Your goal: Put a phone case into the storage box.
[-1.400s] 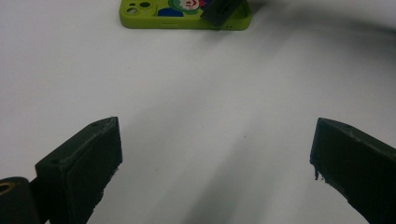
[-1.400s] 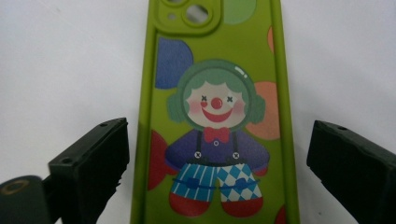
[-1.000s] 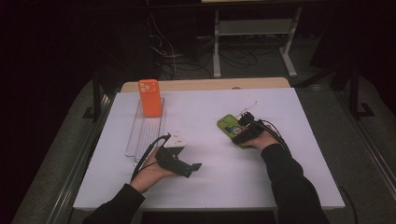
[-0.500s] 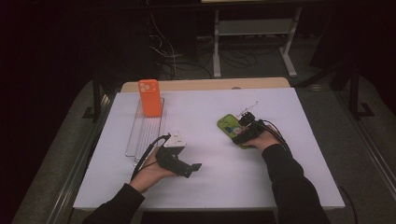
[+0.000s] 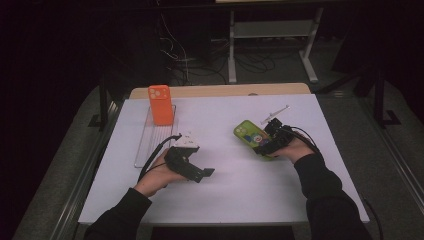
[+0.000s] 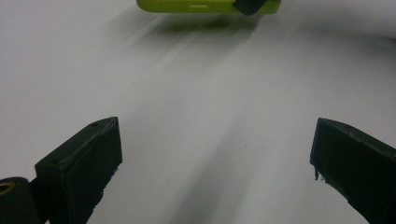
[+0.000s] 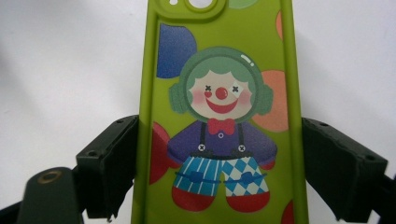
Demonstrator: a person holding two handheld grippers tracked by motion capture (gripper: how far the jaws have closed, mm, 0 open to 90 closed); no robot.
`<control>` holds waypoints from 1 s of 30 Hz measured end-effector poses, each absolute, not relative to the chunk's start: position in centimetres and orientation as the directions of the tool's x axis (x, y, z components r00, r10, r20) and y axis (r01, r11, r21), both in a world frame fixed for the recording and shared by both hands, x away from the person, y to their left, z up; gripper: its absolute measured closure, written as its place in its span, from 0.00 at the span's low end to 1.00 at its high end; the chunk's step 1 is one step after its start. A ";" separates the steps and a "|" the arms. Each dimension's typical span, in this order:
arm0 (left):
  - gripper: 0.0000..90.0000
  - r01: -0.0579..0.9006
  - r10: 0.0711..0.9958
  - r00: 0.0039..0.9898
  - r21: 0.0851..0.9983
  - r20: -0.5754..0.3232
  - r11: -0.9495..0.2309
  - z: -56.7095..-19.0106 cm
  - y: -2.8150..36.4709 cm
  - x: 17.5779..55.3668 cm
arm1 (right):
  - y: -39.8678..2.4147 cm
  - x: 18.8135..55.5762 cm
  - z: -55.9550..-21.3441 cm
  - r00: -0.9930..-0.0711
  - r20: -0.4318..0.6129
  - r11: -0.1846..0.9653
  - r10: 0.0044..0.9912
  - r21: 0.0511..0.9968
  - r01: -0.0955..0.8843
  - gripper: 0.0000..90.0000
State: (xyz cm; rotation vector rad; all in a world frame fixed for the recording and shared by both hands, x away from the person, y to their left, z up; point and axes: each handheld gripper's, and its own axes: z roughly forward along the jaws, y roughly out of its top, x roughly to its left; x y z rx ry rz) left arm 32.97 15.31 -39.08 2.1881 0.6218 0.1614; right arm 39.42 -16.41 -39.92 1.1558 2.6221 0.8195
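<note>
Fingers (image 6: 79, 172) of the left gripper (image 5: 192, 170) are seen spread wide in the left gripper view, with nothing but bare white table (image 6: 196, 116) between them; no thing is held or touched by them. In the high view this gripper is held low over the table at the left of centre, its cable trailing back past the person's left hand (image 5: 155, 175).

To the left and farther back, an orange phone case (image 5: 160, 104) is seen standing upright at the far end of a clear rack (image 5: 150, 142) that lies on the table. No writing can be read on it.

At the centre right, a lime-green phone case (image 5: 248, 135) is gripped along its two long edges by the fingers (image 7: 109, 163) of the right gripper (image 5: 272, 142); in the right gripper view the pads are pressed against both sides of its lower part. A cartoon clown is printed on its back: green hair, red nose, red bow tie, purple shirt, blue patterned trousers and red shoes, among coloured circles. No brand name or lettering can be made out. In the left gripper view the case's long edge is seen slightly above the table, with its shadow beneath.
</note>
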 end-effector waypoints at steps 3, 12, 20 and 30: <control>0.02 0.359 0.461 0.883 0.764 -0.090 -0.537 -38.6 15.3 33.4 | -16.6 39.0 -39.2 -0.715 0.069 0.570 0.696 0.553 0.608 0.17; 0.02 0.342 0.427 0.899 0.772 -0.101 -0.536 -37.1 14.5 35.1 | -16.4 37.9 -38.3 -0.778 0.054 0.624 0.627 0.563 0.542 0.17; 0.02 0.290 0.383 0.921 0.768 -0.063 -0.570 -36.4 13.9 36.0 | -15.3 37.3 -38.9 -0.843 0.018 0.704 0.538 0.541 0.461 0.17; 0.02 0.218 0.284 0.958 0.740 -0.038 -0.637 -36.8 13.4 34.5 | -13.1 35.1 -39.1 -0.933 0.030 0.766 0.358 0.562 0.312 0.17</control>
